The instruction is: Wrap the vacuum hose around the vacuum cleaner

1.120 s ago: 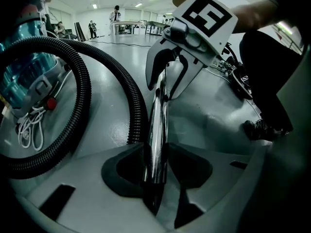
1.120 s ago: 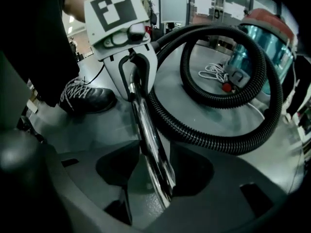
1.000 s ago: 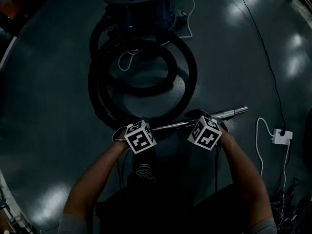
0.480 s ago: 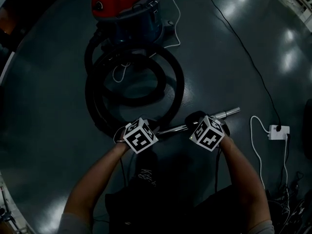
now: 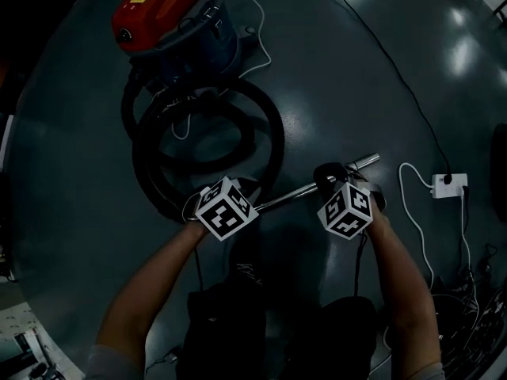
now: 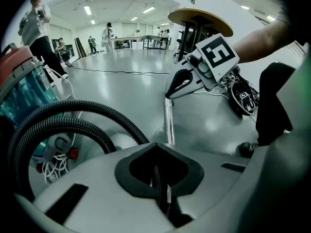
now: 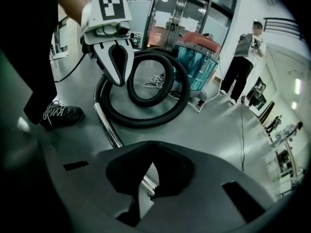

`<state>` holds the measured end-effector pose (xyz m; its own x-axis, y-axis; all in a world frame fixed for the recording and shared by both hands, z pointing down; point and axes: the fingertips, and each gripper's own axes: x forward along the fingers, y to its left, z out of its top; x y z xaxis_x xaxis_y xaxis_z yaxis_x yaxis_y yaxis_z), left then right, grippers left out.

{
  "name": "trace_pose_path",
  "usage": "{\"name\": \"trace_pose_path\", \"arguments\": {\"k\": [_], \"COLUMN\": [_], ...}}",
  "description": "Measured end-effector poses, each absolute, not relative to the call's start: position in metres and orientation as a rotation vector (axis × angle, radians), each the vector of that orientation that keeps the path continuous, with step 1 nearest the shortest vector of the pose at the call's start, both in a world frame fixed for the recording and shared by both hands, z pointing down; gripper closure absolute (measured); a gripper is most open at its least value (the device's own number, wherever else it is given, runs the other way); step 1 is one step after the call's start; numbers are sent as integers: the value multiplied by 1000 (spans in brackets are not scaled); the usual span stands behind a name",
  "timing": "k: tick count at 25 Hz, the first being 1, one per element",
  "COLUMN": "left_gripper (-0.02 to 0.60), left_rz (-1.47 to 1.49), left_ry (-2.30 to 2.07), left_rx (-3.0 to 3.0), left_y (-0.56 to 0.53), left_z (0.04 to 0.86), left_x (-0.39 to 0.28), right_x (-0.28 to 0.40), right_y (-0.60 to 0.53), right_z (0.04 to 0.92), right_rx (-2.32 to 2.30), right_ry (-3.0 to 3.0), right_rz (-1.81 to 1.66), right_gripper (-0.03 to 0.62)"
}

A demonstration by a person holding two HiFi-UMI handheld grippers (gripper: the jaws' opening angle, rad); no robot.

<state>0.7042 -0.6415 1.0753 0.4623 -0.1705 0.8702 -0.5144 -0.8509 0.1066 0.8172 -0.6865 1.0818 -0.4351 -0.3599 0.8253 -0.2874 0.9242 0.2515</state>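
Observation:
The red and blue vacuum cleaner [image 5: 170,26] stands at the far left, with its black ribbed hose [image 5: 207,145] coiled on the floor in front of it. A metal wand [image 5: 297,194] runs from the hose end toward the right. My left gripper [image 5: 239,202] is shut where the hose end [image 6: 156,178] meets the wand. My right gripper [image 5: 337,184] is shut on the wand [image 7: 145,182] further along. In the left gripper view the right gripper [image 6: 181,84] pinches the wand [image 6: 168,123]. The right gripper view shows the left gripper [image 7: 116,64] over the coil [image 7: 146,120].
A white power adapter [image 5: 447,186] with its cables lies on the floor at the right. A thin black cable [image 5: 396,77] crosses the floor behind. My shoe [image 7: 60,114] is close to the wand. A person [image 7: 243,57] stands beyond the vacuum [image 7: 197,62].
The head view has swung right, so the vacuum and coil now sit further left. Both grippers remain on the wand and hose end; the wand's free end sits a little higher.

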Motion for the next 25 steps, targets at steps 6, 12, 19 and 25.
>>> {"name": "trace_pose_path", "arguments": {"k": [6, 12, 19, 25], "left_gripper": [574, 574, 574, 574], "left_rz": [1362, 1294, 1204, 1188], "left_ry": [-422, -337, -210, -202], "left_rx": [2391, 2369, 2397, 2462], "left_y": [-623, -609, -581, -548], "left_z": [1003, 910, 788, 690], "left_x": [725, 745, 779, 808], "right_x": [862, 881, 879, 877], "right_y": [-670, -632, -586, -542], "right_z": [1016, 928, 809, 702], "right_rx": [557, 633, 783, 908], "right_ry": [-2015, -2016, -2070, -2138], "right_rz": [56, 226, 515, 640], "right_gripper": [589, 589, 589, 589]}}
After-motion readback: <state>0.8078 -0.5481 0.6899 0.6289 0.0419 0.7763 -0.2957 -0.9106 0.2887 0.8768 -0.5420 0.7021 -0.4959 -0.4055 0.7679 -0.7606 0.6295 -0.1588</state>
